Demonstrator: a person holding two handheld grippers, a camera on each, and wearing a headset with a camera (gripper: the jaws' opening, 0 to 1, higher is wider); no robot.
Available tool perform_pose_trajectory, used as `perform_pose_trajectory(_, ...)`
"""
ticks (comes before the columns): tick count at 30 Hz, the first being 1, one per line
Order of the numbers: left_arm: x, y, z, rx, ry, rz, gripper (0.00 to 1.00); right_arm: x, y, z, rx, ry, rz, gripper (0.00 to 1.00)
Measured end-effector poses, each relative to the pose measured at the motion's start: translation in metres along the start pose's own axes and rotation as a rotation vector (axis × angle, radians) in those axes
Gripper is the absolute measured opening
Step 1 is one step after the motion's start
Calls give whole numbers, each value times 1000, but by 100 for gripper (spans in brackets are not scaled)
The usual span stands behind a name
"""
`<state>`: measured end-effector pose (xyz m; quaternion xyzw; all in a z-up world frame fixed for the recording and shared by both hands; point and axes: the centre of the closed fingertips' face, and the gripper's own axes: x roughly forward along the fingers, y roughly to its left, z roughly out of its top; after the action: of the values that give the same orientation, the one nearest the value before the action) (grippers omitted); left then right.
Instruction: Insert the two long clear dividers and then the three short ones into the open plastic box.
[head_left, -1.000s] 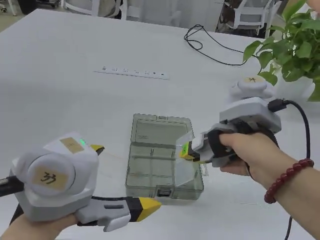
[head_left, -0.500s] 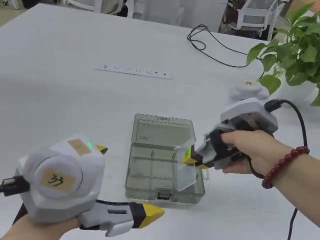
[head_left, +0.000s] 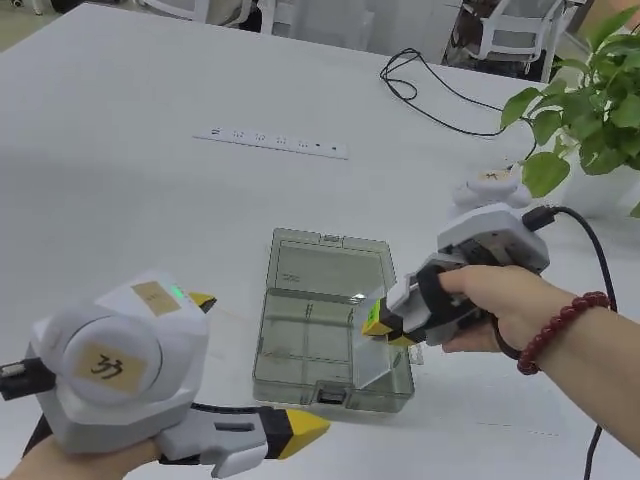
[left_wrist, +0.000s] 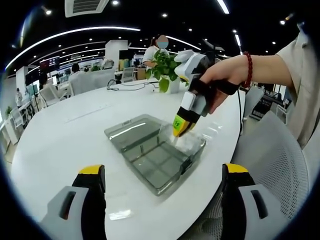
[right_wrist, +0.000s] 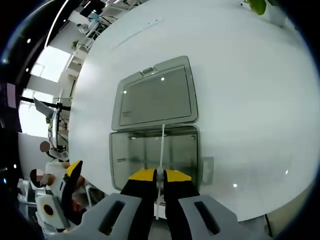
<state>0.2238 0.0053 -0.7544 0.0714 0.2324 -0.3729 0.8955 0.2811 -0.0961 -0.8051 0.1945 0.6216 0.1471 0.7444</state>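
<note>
- White tabletop (head_left: 120, 120) spreads across the head view, and on it lies the open plastic box (head_left: 325, 262), from which every place below is reckoned.
- This box is of smoky clear plastic. Its lid is folded flat on the far side and its tray lies nearer the person, with a latch on the near wall. Faint upright lines cross the tray; what they are cannot be told.
- Above the tray's right end, the right gripper (head_left: 385, 322) has its yellow-tipped jaws pressed together on the upper edge of a clear divider (head_left: 375, 350).
- From those jaws the divider hangs down into the right end of the tray. Whether its lower edge touches the floor cannot be told. In the right gripper view it shows edge-on as a thin pale line (right_wrist: 162, 150) running over the tray.
- A hand (head_left: 500, 300) with a dark red bead bracelet (head_left: 560, 325) holds that gripper from the box's right.
- To the near left of the box, the left gripper (head_left: 255, 365) has its jaws wide apart with nothing between them. In its own view the box lies ahead, framed by the two jaws.
- Beyond the lid lies a white power strip (head_left: 270, 143).
- Well beyond the box to the far right are a black cable (head_left: 430, 85) and a green plant (head_left: 580, 100).
</note>
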Motion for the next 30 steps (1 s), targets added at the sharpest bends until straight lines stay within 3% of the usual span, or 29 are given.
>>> perform_pose_trajectory(15, -1, 4, 1, -5, -7, 15, 97, 3, -3, 6, -33, 21, -27, 6)
perform_pose_trajectory(22, -1, 4, 1, -2, -5, 16, 97, 4, -3, 2, -55, 27, -55, 6)
perform_pose_trajectory(30, -2, 5, 2, -7, -11, 23, 96, 4, 0, -1, -48, 30, -51, 6)
